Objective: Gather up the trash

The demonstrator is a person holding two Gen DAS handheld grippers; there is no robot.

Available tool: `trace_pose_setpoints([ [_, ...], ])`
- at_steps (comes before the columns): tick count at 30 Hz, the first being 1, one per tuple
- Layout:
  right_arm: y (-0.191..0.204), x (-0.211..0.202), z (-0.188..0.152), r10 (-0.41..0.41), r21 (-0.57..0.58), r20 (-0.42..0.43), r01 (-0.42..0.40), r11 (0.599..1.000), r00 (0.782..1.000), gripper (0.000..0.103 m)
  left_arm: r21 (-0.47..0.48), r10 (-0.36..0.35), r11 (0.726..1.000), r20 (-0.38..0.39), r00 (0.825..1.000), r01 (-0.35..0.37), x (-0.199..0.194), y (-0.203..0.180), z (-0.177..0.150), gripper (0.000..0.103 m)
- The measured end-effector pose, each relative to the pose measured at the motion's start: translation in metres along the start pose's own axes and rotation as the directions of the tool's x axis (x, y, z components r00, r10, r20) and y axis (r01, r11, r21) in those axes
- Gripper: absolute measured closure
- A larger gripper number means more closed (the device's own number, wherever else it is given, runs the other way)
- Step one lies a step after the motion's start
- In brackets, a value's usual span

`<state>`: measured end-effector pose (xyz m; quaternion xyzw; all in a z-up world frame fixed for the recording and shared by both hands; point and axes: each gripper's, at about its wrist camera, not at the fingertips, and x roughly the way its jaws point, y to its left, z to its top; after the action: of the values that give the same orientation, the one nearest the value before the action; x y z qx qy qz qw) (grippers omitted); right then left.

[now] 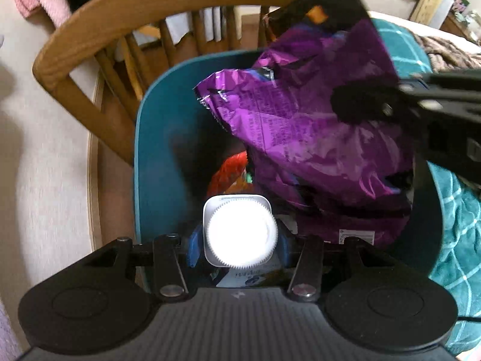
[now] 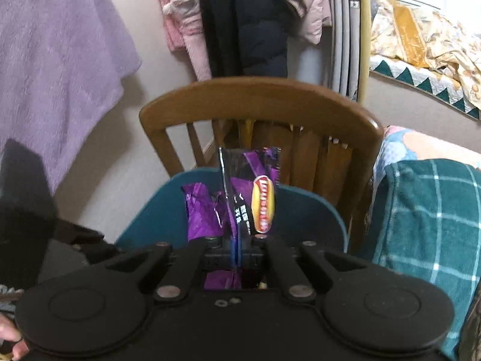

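Note:
My left gripper (image 1: 239, 245) is shut on a white-capped bottle (image 1: 239, 231), held over the open teal bin (image 1: 156, 138). My right gripper (image 2: 236, 254) is shut on a purple chip bag (image 2: 252, 192) and holds it upright over the teal bin (image 2: 312, 210). In the left wrist view the purple chip bag (image 1: 306, 120) hangs into the bin from the right gripper (image 1: 360, 105), which enters from the right. An orange-red wrapper (image 1: 231, 171) lies deeper inside the bin.
A wooden chair (image 1: 99, 30) stands right behind the bin, also in the right wrist view (image 2: 258, 96). A teal checked blanket (image 2: 427, 225) lies to the right. Clothes (image 2: 60, 60) hang on the wall behind.

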<state>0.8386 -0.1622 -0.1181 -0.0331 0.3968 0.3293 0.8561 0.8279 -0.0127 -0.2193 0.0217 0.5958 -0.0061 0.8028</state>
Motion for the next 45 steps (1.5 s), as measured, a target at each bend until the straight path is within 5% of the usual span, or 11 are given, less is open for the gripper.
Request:
trace_pose_setpoints([
  [8,-0.016,0.007,-0.013,0.044,0.101,-0.094,-0.034,0.994,0.995,0.088,0.02,0.002,1.0,-0.01,1.0,-0.002,0.004,-0.013,0.003,0.055],
  [13,-0.021,0.005,-0.016,0.041,0.118,-0.123,-0.026,0.993,0.992,0.076,-0.019,-0.031,0.999,0.004,1.0,0.031,0.0,-0.009,0.002,0.044],
  [20,-0.018,-0.014,-0.018,0.037,0.125,-0.106,-0.023,0.992,0.994,0.058,-0.051,-0.07,0.996,0.077,0.995,0.074,-0.031,-0.005,-0.014,0.042],
  [24,-0.01,-0.032,-0.018,0.036,0.115,-0.077,-0.027,0.993,0.996,0.056,-0.066,-0.07,0.995,0.139,0.988,0.08,-0.054,0.002,-0.023,0.04],
  [39,0.045,-0.123,-0.032,-0.032,0.082,0.118,0.022,0.996,0.992,0.04,-0.039,-0.098,0.992,0.373,0.923,0.121,-0.164,0.039,-0.07,0.039],
  [45,0.079,-0.152,-0.046,-0.064,0.079,0.174,0.051,0.996,0.983,0.033,-0.025,-0.127,0.988,0.436,0.891,0.153,-0.196,0.055,-0.097,0.03],
])
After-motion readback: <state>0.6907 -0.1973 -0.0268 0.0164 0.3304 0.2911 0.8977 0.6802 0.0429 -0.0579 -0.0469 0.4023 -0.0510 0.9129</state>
